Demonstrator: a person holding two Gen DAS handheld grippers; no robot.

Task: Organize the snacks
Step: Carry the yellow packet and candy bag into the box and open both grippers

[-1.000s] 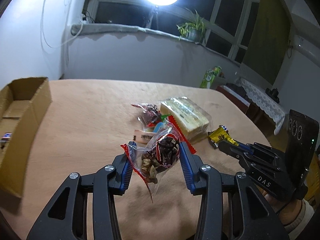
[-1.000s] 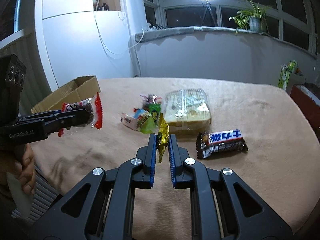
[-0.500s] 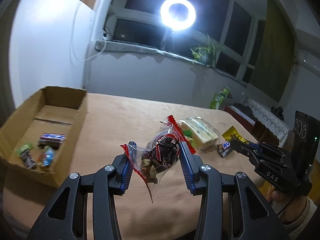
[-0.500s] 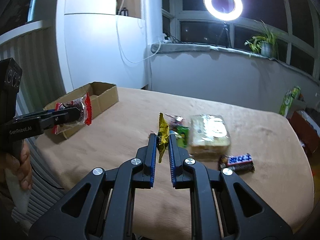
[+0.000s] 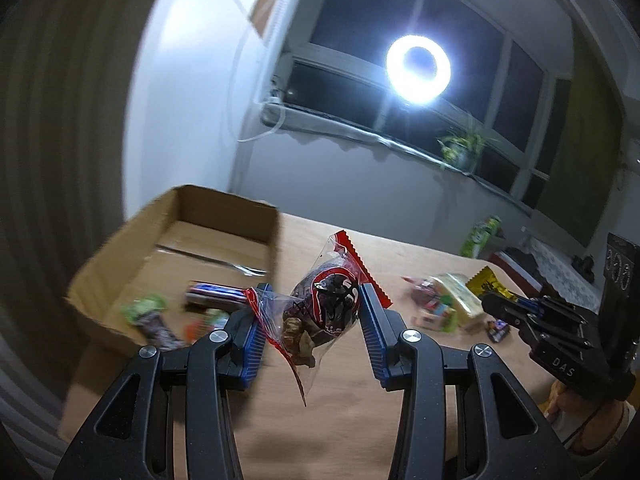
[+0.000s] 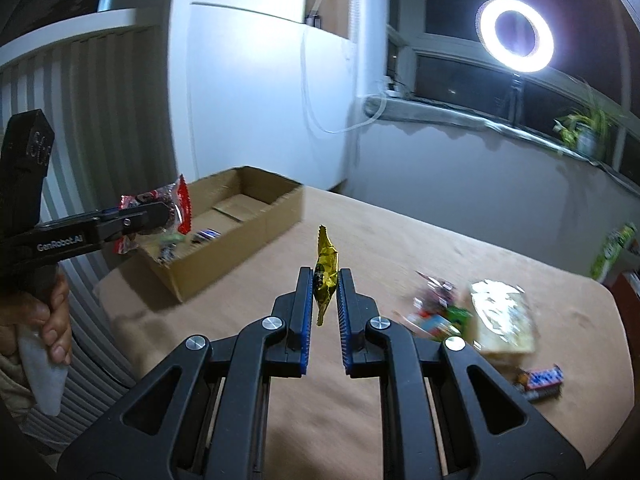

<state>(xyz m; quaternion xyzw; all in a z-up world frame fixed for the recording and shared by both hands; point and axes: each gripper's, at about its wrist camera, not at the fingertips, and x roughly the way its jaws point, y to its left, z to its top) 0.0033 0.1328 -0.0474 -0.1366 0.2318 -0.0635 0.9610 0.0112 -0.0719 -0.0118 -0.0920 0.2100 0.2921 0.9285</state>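
My left gripper (image 5: 310,312) is shut on a clear snack bag with red edges (image 5: 324,312), held in the air near the corner of the open cardboard box (image 5: 224,220). The right wrist view shows this same bag (image 6: 176,204) over the box's near end (image 6: 240,248). My right gripper (image 6: 325,288) is shut on a thin gold wrapper (image 6: 326,276), above the tan table (image 6: 340,240) to the right of the box. That wrapper (image 5: 490,286) also shows at the right of the left wrist view. Several small snacks (image 5: 208,294) lie inside the box.
A wrapped bread loaf (image 6: 502,320), a dark candy bar (image 6: 540,380) and a small heap of coloured packets (image 6: 436,308) lie on the table's right side. A wall and radiator stand behind the box. A ring light (image 6: 516,36) glares above the windowsill.
Both grippers have swung left from the snack pile towards the cardboard box, each still holding its snack. The box now fills more of both views.
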